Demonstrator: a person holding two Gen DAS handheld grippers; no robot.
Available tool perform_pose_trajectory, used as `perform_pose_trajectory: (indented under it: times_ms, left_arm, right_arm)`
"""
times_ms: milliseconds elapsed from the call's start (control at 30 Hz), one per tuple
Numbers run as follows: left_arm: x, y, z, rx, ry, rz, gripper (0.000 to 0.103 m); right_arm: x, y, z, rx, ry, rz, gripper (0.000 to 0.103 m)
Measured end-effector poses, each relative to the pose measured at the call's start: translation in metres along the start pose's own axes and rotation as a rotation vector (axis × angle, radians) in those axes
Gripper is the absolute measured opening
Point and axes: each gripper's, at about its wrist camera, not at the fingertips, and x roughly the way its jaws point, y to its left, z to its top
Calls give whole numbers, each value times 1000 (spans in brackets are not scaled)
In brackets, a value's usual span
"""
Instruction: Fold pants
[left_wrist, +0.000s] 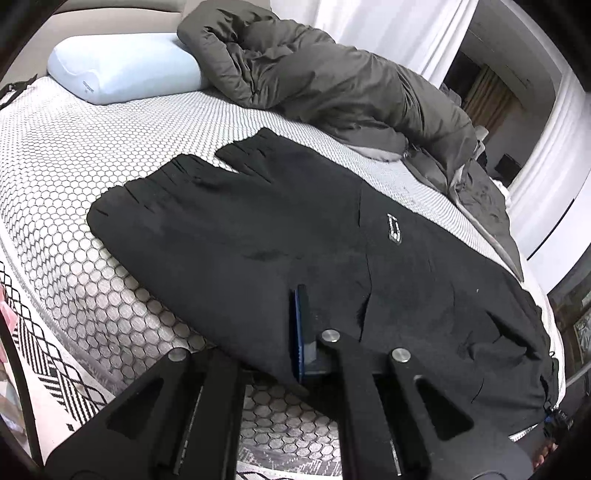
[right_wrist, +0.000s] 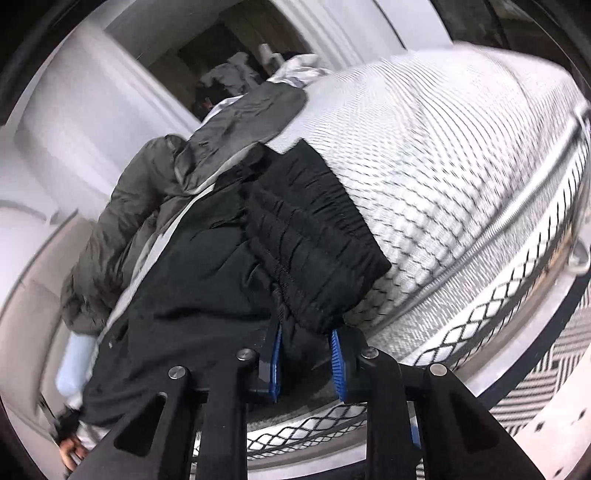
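Bed (left_wrist: 92, 155), surface covered in white hexagon-patterned fabric. Black pants (left_wrist: 258, 229) lie spread across it. Pale blue pillow (left_wrist: 122, 70) beyond the pants at the head; grey duvet (left_wrist: 314, 74) bunched beside the pillow.

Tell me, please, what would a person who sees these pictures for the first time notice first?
First, the black fabric pants spread across the white mattress with a grey honeycomb pattern. Behind them, a crumpled dark grey puffy duvet lies next to a pale blue pillow at the far end of the bed. In front, the left claw is shut on the pants' near edge, and the right claw has the gathered waistband between its blue pads.
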Motion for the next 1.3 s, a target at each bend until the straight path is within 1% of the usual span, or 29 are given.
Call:
perform_pose_trajectory:
  times_ms: [33,100,133,167,200,267,333,367,400,433,467,533,600,667,767,933,1000,1133,1233,1300]
  left_arm:
    - [0,0,-1,2,1,7,3]
    - [-2,4,-2,-13,5,7,4]
    - [-3,8,-3,-27,12,1,6]
    - [-4,13,-4,-50,20,-11,11]
    - [-4,17,-4,-68,23,-15,20]
    - [-4,27,-2,-111,22,-21,22]
    - [2,31,3,-131,31,-28,22]
    - [4,33,5,-132,31,-27,22]
    - [6,33,6,-132,32,-20,17]
    - [7,32,8,-131,29,-19,11]
    - [7,31,9,-128,26,-20,3]
    - [-3,31,9,-123,-4,-16,2]
    - [-14,34,8,-121,-26,-21,2]
    - [-25,36,6,-120,-46,-19,2]
    - [-37,33,10,-107,-70,-26,2]
    - [-45,19,30,-67,-99,-36,2]
    - [-44,12,44,-58,-106,-37,2]
    - [-33,-9,84,-22,-126,-35,2]
    - [-16,-29,123,-6,-139,-35,2]
    - [1,-45,151,10,-142,-26,2]
  right_arm:
    - [2,-3,-1,21,3,10,23]
    - [0,-9,-5,51,-11,40,29]
    - [-2,-12,-7,67,-16,65,40]
    - [-5,-16,-10,85,-23,92,51]
    - [-8,-20,-13,102,-35,119,52]
    - [-9,-22,-16,115,-44,126,52]
    - [-10,-26,-16,131,-51,130,52]
    - [-8,-27,-14,139,-54,141,52]
    - [-7,-28,-13,144,-58,139,48]
    - [-4,-27,-11,148,-62,132,26]
    - [-2,-24,-9,146,-56,121,23]
    - [-6,-16,-9,121,-67,96,16]
    - [-20,-10,-12,88,-88,82,15]
    - [-33,-9,-14,79,-101,93,14]
    - [-53,5,-15,27,-133,87,14]
    - [-71,44,4,-42,-216,81,14]
    - [-73,64,16,-81,-263,55,13]
    - [-65,101,49,-124,-335,39,13]
    - [-42,137,83,-173,-380,-3,12]
    - [-22,158,106,-190,-377,-26,12]
